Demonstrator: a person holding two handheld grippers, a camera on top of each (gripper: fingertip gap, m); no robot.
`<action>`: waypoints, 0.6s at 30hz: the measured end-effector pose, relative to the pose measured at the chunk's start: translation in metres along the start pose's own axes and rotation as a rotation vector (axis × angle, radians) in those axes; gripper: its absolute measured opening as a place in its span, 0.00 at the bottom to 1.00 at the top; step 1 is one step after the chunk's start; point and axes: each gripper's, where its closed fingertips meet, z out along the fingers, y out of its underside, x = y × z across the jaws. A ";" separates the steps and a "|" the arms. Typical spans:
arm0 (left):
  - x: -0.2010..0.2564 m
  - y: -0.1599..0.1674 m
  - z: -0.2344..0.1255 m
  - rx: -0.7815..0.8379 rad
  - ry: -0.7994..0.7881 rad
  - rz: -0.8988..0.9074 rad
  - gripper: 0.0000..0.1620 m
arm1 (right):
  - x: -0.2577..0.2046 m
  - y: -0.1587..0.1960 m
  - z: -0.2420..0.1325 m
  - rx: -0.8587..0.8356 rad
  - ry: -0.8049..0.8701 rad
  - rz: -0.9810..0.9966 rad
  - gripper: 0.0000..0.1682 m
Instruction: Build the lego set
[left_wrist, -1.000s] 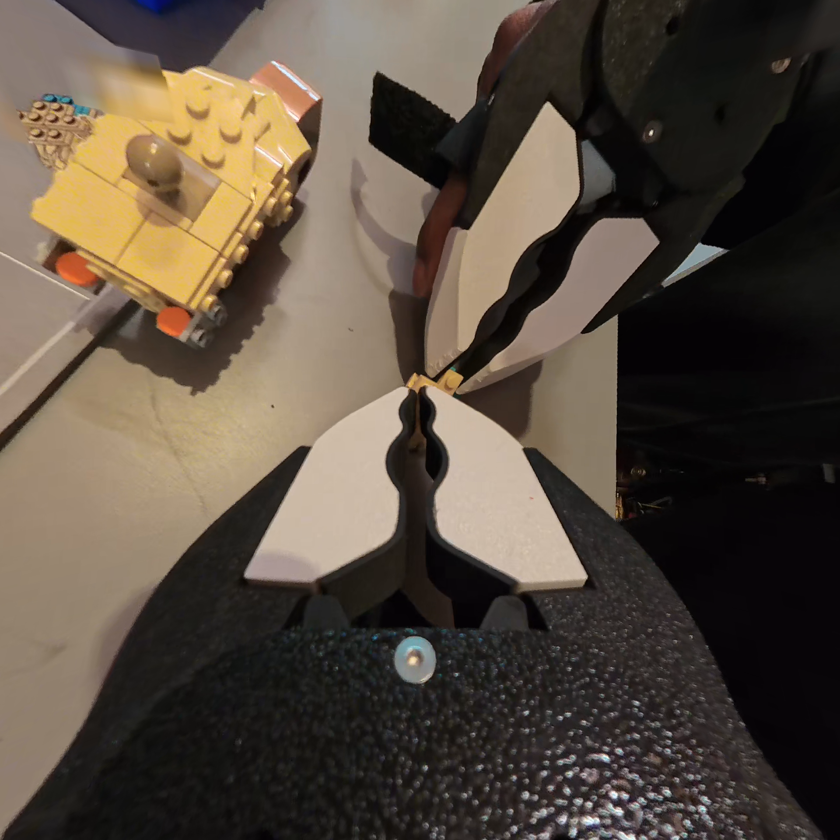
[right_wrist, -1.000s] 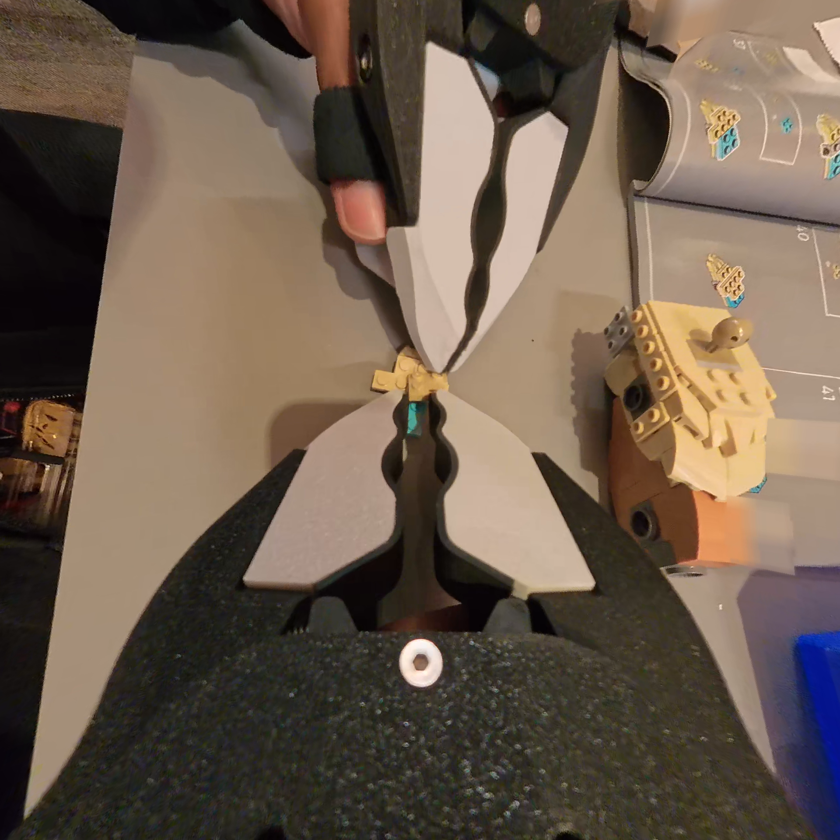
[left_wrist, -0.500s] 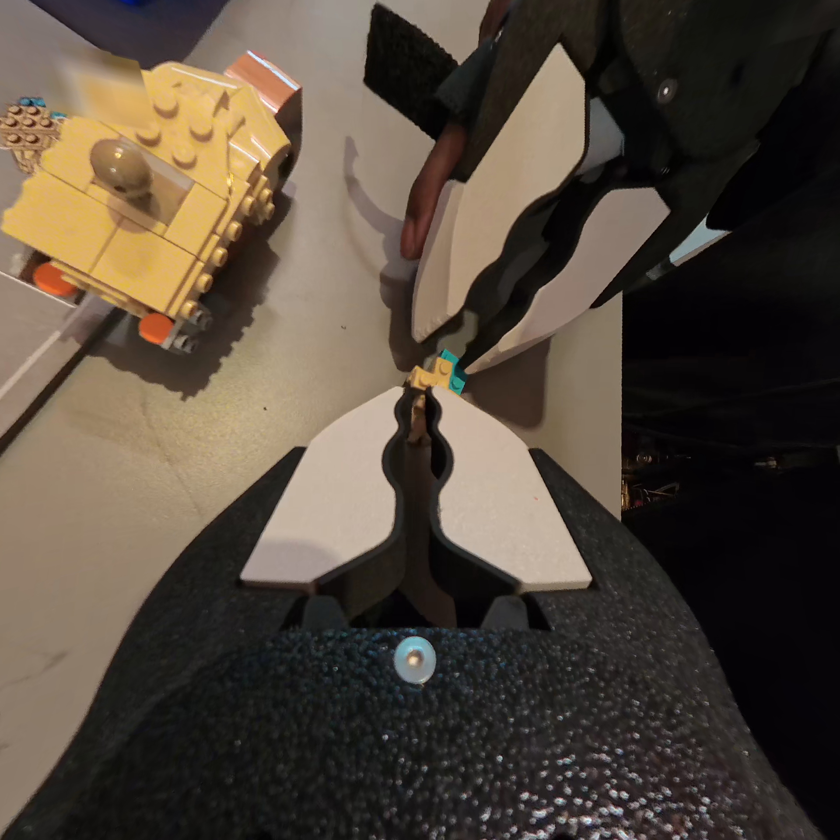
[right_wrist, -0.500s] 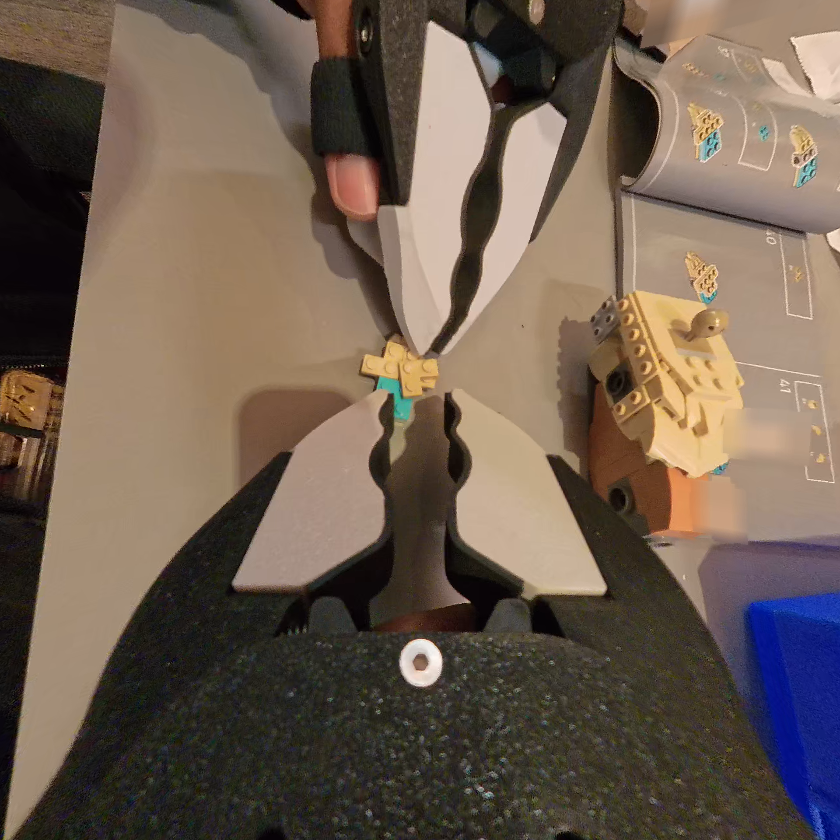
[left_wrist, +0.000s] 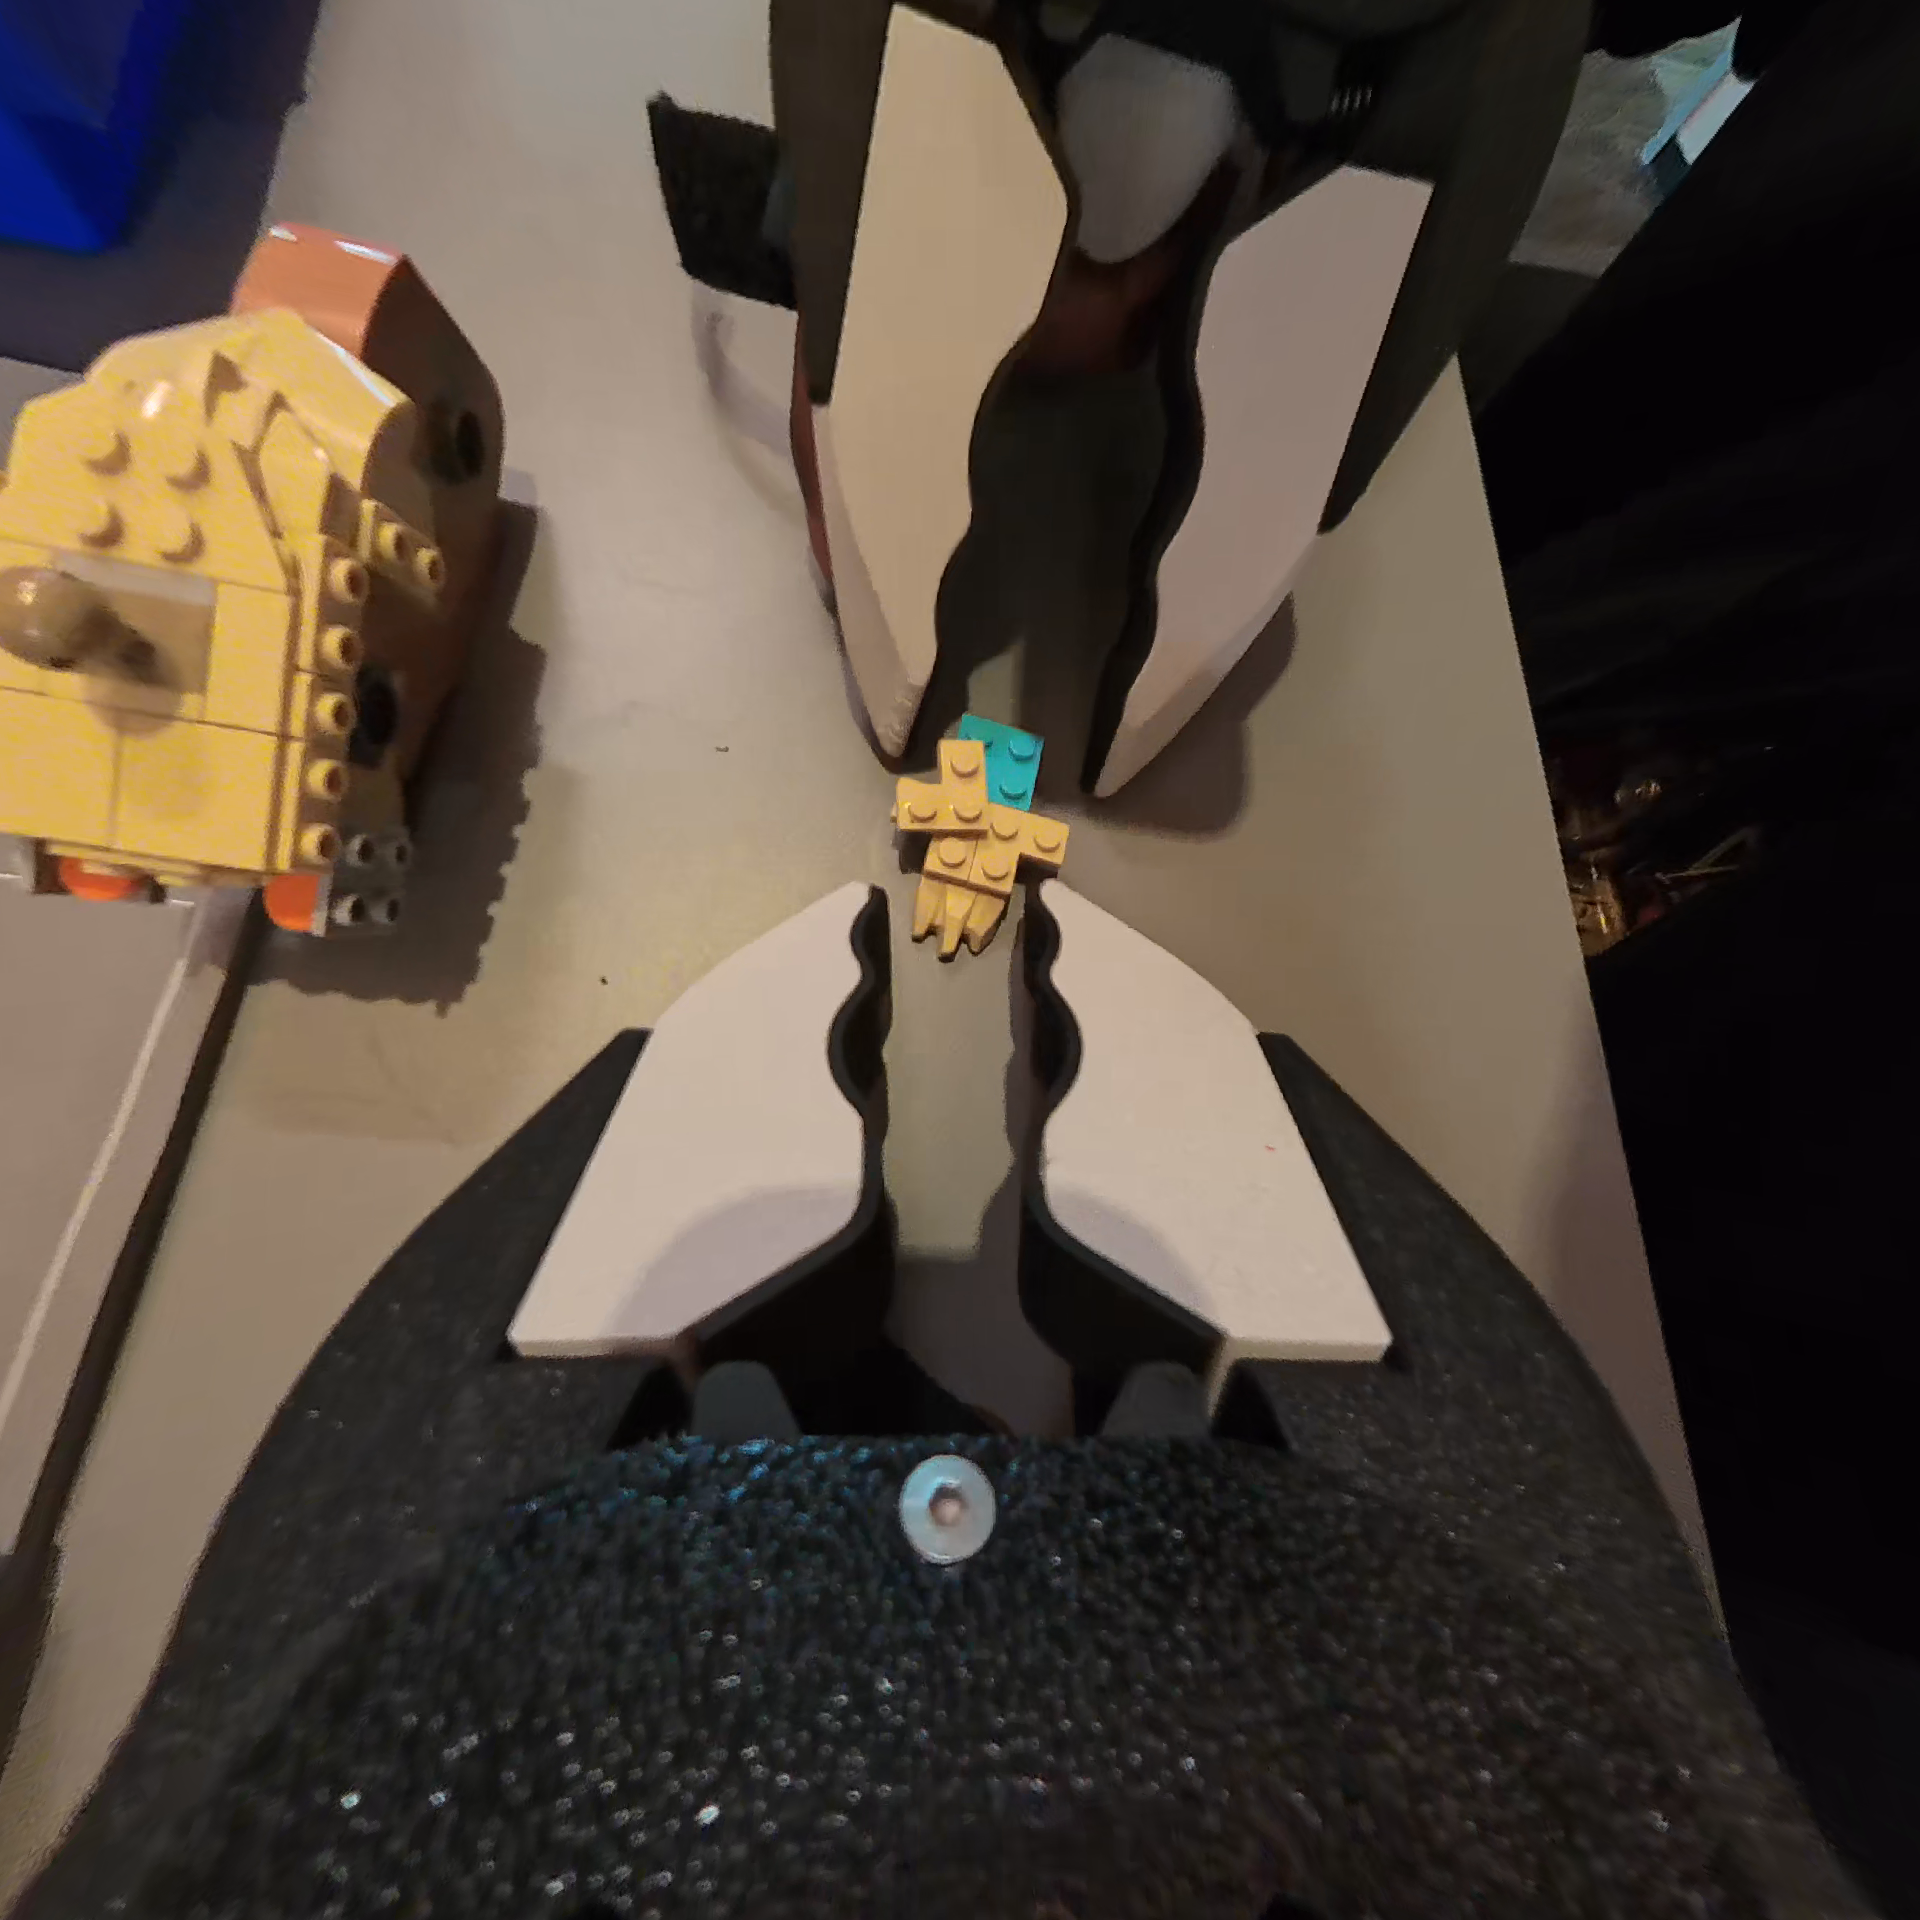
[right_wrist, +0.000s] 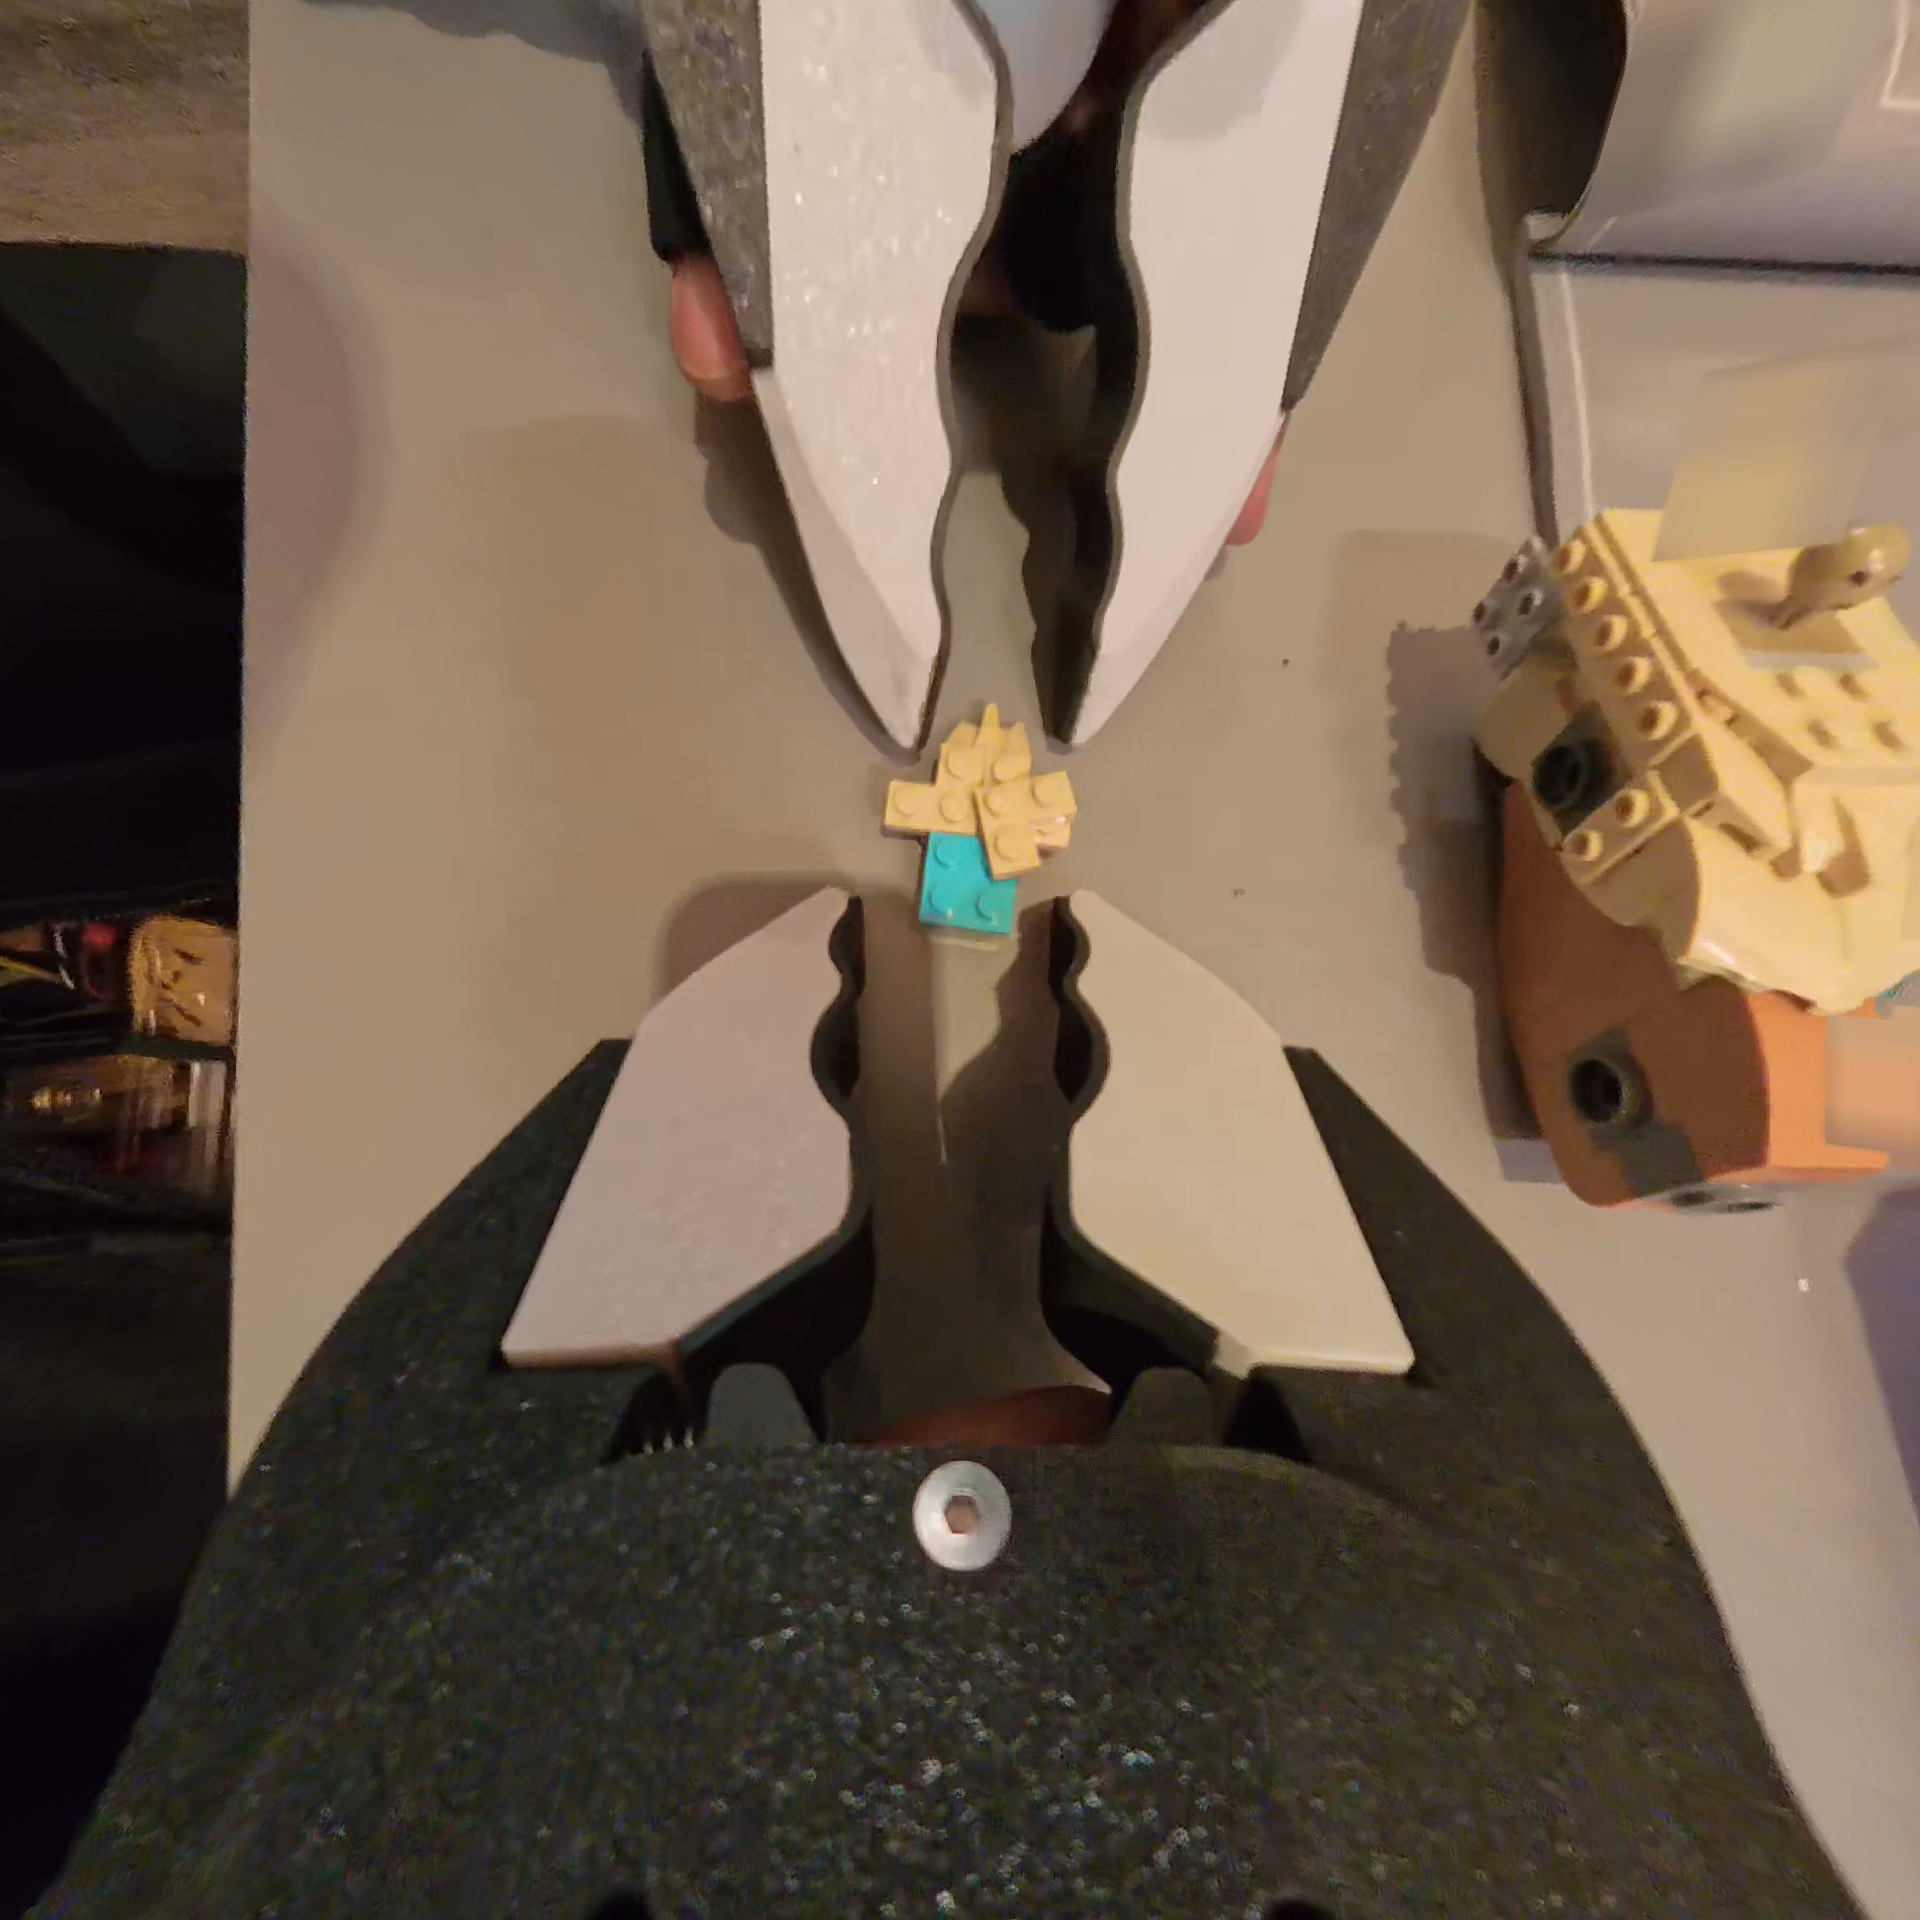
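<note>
- Here, my left gripper (left_wrist: 954, 902) stands parted, its two pale fingers apart with bare table showing down the gap; it grips nothing.
- My right gripper (right_wrist: 954, 902) is parted to about the same width and is likewise empty; in the left wrist view it points back at me from the far side (left_wrist: 1000, 764).
- The two sets of tips face each other nose to nose, with the small lego piece (left_wrist: 977, 831) lying flat on the grey table (left_wrist: 644, 665) between them, touching neither as far as I can tell.
- That piece is a cluster of tan plates stacked crosswise, studs up, with a teal plate (right_wrist: 966, 883) sticking out toward my right gripper and a clawed tan end toward my left.
- The teal end lies just in front of my right fingertips, near the mouth of the gap.
- The bigger lego model (right_wrist: 1683, 831), tan blocks on a brown and orange base with a knobbed lever on top, sits well off to the side; in the left wrist view it is at the left (left_wrist: 208, 644).
- A blue bin (left_wrist: 94, 114) shows at the far corner; I cannot see into it.
- A fingertip (right_wrist: 707, 332) of my hand shows beside the left gripper's finger.
</note>
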 end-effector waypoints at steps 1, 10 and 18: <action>0.000 0.000 0.000 0.001 -0.003 0.004 0.15 | 0.001 -0.001 0.001 0.003 0.007 0.008 0.19; 0.002 0.002 -0.001 0.012 -0.024 0.057 0.17 | 0.006 -0.003 0.003 0.010 0.026 0.020 0.10; -0.002 -0.001 -0.001 0.026 -0.087 0.132 0.18 | 0.007 -0.012 -0.004 0.099 -0.001 -0.009 0.10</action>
